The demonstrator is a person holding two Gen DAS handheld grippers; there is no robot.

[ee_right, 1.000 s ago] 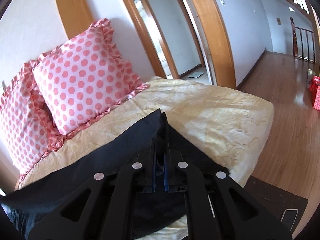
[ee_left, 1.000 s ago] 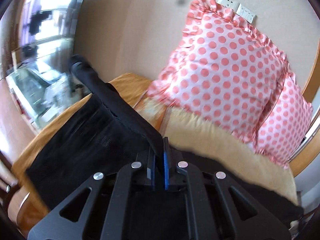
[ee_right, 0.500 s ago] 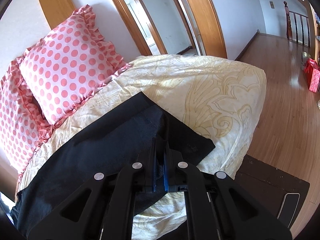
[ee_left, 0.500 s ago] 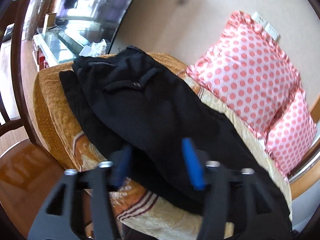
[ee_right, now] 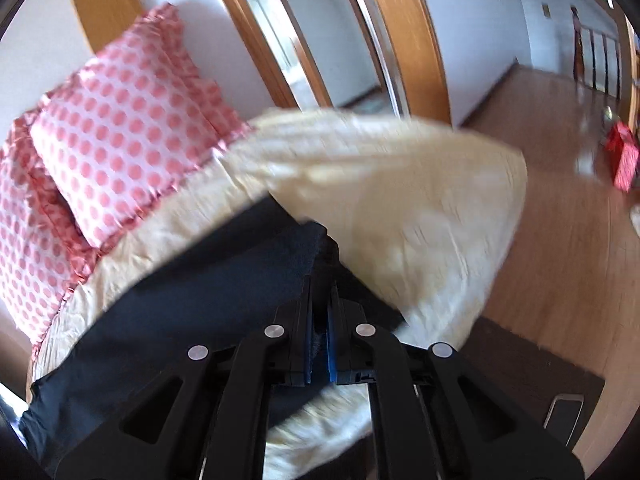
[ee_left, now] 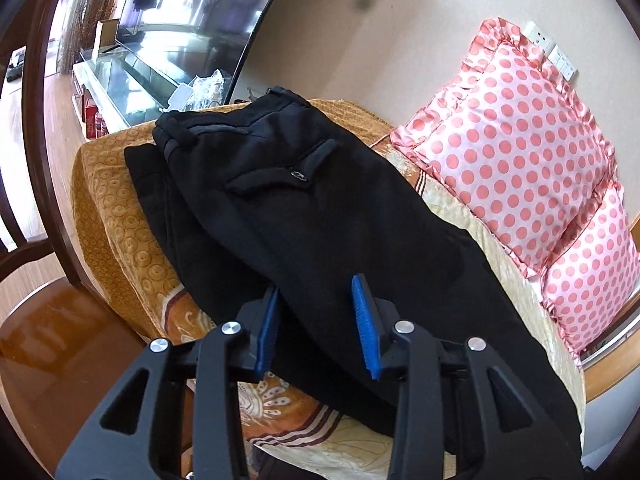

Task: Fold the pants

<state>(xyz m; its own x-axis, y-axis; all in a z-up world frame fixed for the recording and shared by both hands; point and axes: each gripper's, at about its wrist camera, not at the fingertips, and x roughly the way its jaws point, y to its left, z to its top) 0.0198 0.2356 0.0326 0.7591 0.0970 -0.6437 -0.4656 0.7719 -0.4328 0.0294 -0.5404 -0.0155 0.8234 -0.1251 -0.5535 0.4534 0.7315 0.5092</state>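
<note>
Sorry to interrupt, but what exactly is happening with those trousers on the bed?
A person with a gripper in each hand is folding black pants on a bed. The pants lie stretched over the bedspread, waistband and back pocket at the far end, beside two pink polka-dot pillows. The left gripper is open above the fabric, holding nothing. The right gripper is shut on the pants' other end.

- Bed with cream and golden patterned quilted cover [ee_left: 120, 216], seen over a wooden floor.
- Black fabric pants [ee_left: 320, 208], laid lengthwise on the cover.
- Two pink polka-dot frilled satin pillows [ee_left: 516, 140], against the wall.
</note>
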